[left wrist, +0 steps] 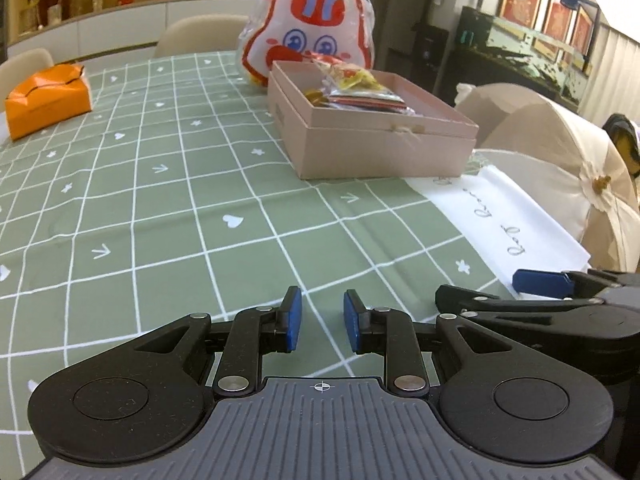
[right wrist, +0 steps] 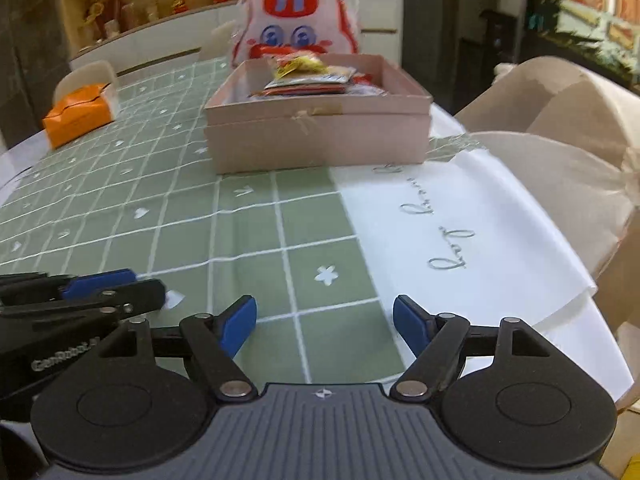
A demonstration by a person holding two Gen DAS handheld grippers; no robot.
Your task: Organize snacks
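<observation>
A pink cardboard box (left wrist: 372, 140) (right wrist: 320, 136) stands on the green checked tablecloth (left wrist: 160, 200) (right wrist: 140, 200) and holds several snack packets (left wrist: 356, 88) (right wrist: 308, 76). A large rabbit-face snack bag (left wrist: 312, 28) (right wrist: 296, 20) stands just behind the box. My left gripper (left wrist: 322, 322) is open and empty, low over the cloth well short of the box. My right gripper (right wrist: 325, 326) is open wide and empty, near the table's front edge. The right gripper also shows at the right of the left wrist view (left wrist: 540, 282); the left one shows at the left of the right wrist view (right wrist: 100, 280).
An orange tissue box (left wrist: 48, 100) (right wrist: 80, 114) sits at the far left of the table. White paper with script writing (left wrist: 516, 216) (right wrist: 460, 232) lies at the right table edge. Beige chairs (left wrist: 560, 152) (right wrist: 560, 120) stand to the right, and a cabinet with figurines behind.
</observation>
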